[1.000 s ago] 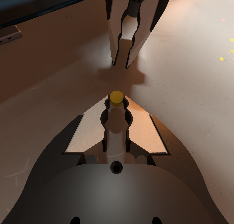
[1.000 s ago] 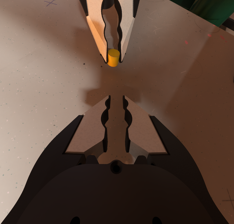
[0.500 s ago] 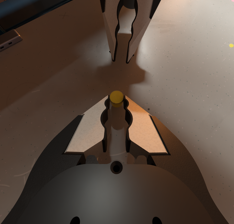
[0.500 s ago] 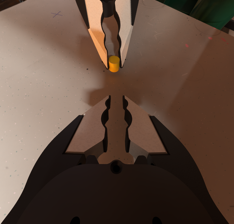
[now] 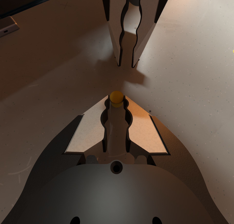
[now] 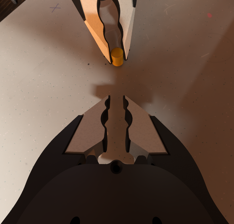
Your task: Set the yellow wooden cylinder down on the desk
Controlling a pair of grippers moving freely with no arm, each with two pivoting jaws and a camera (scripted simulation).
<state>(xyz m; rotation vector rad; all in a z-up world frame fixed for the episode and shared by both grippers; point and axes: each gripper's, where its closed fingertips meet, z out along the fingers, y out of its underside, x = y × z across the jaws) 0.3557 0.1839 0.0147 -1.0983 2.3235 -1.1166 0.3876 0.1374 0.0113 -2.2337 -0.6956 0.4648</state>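
Observation:
The yellow wooden cylinder point(image 5: 116, 97) stands upright between the fingertips of my left gripper point(image 5: 116, 97), which is shut on it. In the right wrist view the cylinder point(image 6: 117, 57) sits in the left gripper point(image 6: 117, 62) with its bottom at or just above the speckled beige desk point(image 6: 38, 91); I cannot tell if it touches. My right gripper point(image 6: 116, 96) is open and empty, a short way in front of the cylinder and facing it. It also shows in the left wrist view point(image 5: 125, 66), tips pointing down at the desk point(image 5: 50, 78).
A grey box with ports point(image 5: 7, 26) lies at the far left by a dark raised edge point(image 5: 25, 2). The desk's edge point(image 6: 7, 15) runs across the upper left of the right wrist view. A pencilled cross point(image 6: 55, 7) marks the desk.
Both grippers have sunk closer to the desk and stay facing each other. The left gripper still holds the cylinder. The right gripper's jaws have not changed.

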